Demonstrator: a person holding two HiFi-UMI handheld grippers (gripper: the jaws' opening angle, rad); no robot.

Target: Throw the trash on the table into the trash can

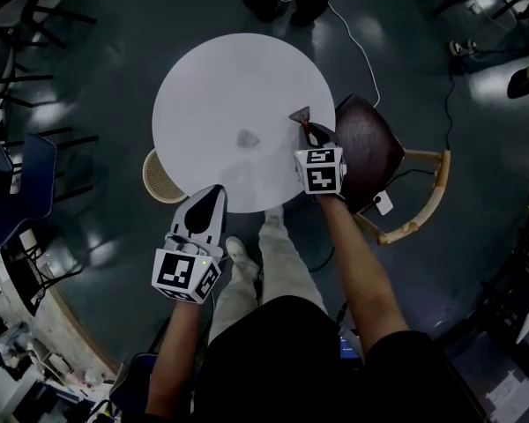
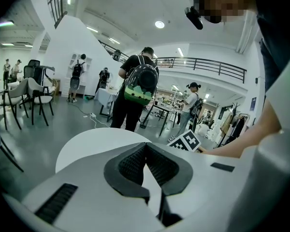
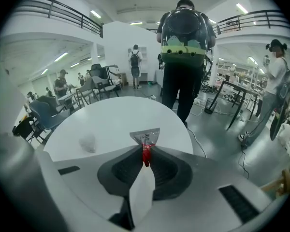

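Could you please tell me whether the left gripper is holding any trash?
No, the left gripper's jaws meet with nothing between them; the wrapper is pinched in the right gripper.

The wrapper [image 3: 146, 138] shows only its clear top above the right gripper [image 3: 145, 151]'s fingertips; its red lower end disappears between the closed pads. Left of those fingers, 1 pale scrap [image 3: 88, 141] on the table [image 3: 116, 120] is too blurred to identify. In the head view the trash can [image 1: 161, 176], just left of the left gripper [image 1: 215, 191]'s fingertips, is half hidden under the table's rim.
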